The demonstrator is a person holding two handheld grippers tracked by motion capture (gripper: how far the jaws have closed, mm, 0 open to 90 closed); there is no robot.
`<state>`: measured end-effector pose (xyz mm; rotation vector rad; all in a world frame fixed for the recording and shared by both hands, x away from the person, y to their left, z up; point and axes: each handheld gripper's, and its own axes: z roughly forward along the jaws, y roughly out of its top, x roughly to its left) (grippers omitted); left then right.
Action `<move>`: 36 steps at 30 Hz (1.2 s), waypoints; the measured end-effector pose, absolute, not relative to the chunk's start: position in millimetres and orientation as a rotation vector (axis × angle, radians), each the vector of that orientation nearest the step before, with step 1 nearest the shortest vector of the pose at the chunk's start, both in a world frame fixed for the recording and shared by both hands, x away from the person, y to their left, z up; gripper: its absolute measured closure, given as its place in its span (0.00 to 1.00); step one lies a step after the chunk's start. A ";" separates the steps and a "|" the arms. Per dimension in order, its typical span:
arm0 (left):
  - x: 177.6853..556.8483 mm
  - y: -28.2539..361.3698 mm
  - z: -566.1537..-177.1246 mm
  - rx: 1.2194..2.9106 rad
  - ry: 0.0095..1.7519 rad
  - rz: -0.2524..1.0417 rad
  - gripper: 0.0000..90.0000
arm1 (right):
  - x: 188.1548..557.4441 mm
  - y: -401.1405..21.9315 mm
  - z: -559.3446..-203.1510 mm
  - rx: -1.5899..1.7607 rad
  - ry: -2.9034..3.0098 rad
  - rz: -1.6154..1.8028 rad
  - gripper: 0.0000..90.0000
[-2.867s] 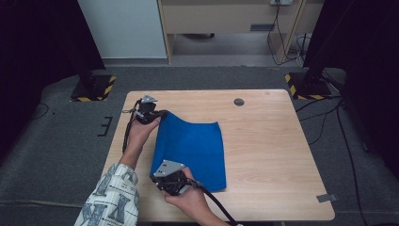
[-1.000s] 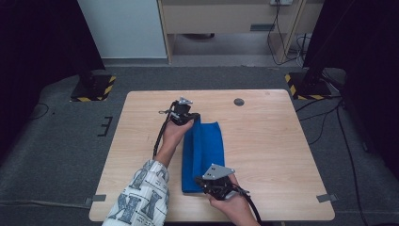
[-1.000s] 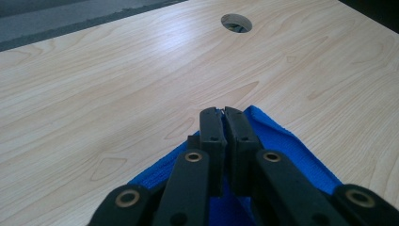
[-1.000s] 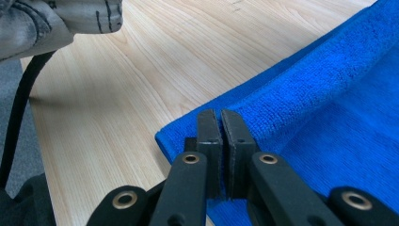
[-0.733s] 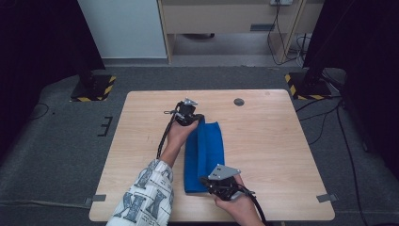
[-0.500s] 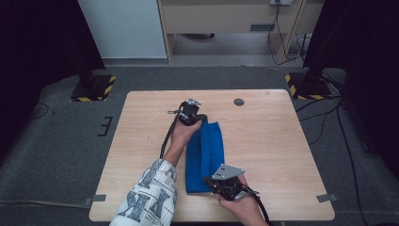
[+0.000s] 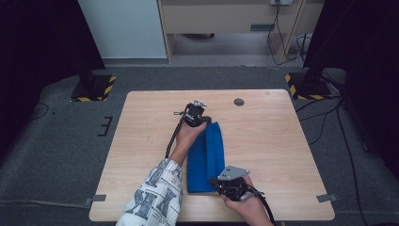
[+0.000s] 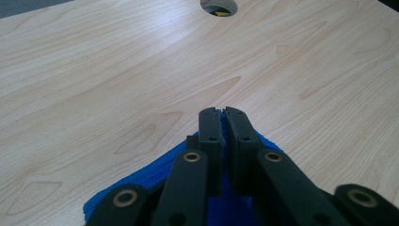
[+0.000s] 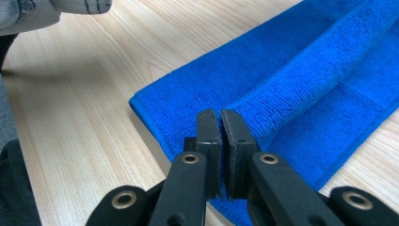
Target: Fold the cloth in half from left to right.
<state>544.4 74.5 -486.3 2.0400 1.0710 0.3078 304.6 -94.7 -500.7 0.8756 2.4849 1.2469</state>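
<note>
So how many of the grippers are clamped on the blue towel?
2: the left gripper pinches the blue towel at its far end, the right gripper at its near end.

A blue towel [image 7: 207,157] of terry-like cloth is seen folded lengthwise into a narrow strip on the table. Its far end is pinched between the closed jaws of the left gripper [image 8: 223,112], with the cloth spread out below and behind those jaws. Its near end is clamped by the right gripper [image 9: 220,114]: an upper fold is drawn up into the shut jaws, and a lower layer is left flat beneath and to either side of them. Between the two grippers the strip is stretched straight.
</note>
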 end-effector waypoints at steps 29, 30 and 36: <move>538.2 76.7 -472.2 1.978 1.015 0.293 0.34 | 318.2 -117.2 -507.2 1.007 2.432 1.212 0.29; 537.2 78.7 -470.0 1.976 1.011 0.296 0.32 | 319.0 -117.0 -506.8 1.005 2.422 1.215 0.27; 530.6 92.9 -464.8 1.987 0.997 0.318 0.19 | 327.7 -122.3 -504.4 1.032 2.373 1.221 0.14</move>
